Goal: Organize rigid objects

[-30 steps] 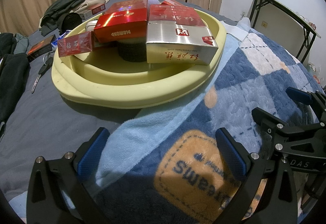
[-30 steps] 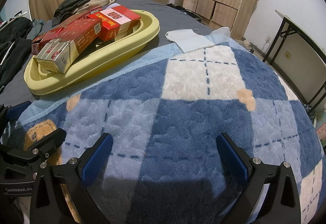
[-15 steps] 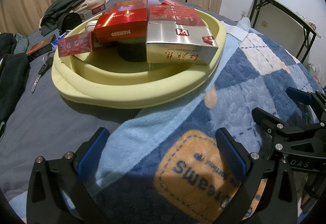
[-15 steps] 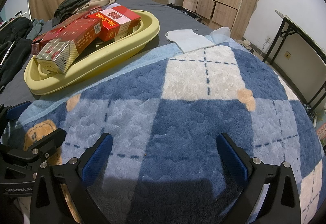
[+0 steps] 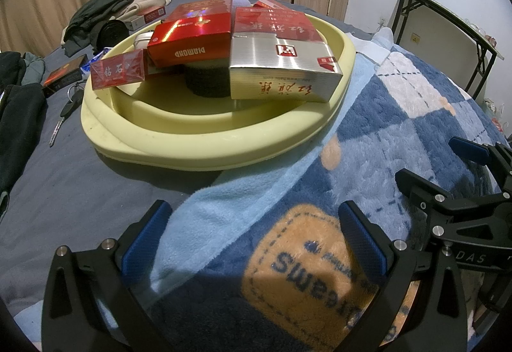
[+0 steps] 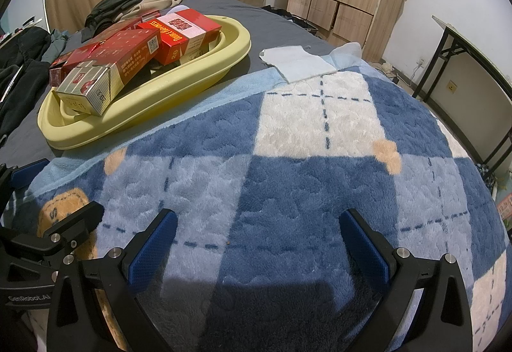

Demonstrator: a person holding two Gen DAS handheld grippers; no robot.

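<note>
A pale yellow oval basin [image 5: 204,156] [image 6: 153,102] sits on the bed and holds several cartons: a red DIAMOND carton [image 5: 192,35], a red-and-silver carton [image 5: 281,64], a small red pack [image 5: 118,70] and a red-and-white carton [image 6: 182,32]. A dark round object [image 5: 208,83] lies under the cartons. My left gripper [image 5: 256,240] is open and empty, low over the blue checked blanket [image 6: 288,160], short of the basin. My right gripper [image 6: 259,243] is open and empty over the blanket, to the right of the basin.
Dark clothes [image 5: 105,9] are piled behind the basin. A dark red box [image 5: 64,76] and keys [image 5: 68,108] lie on the grey sheet at the left. A light cloth [image 6: 297,62] lies beyond the blanket. A black-legged table [image 6: 473,64] stands at the right.
</note>
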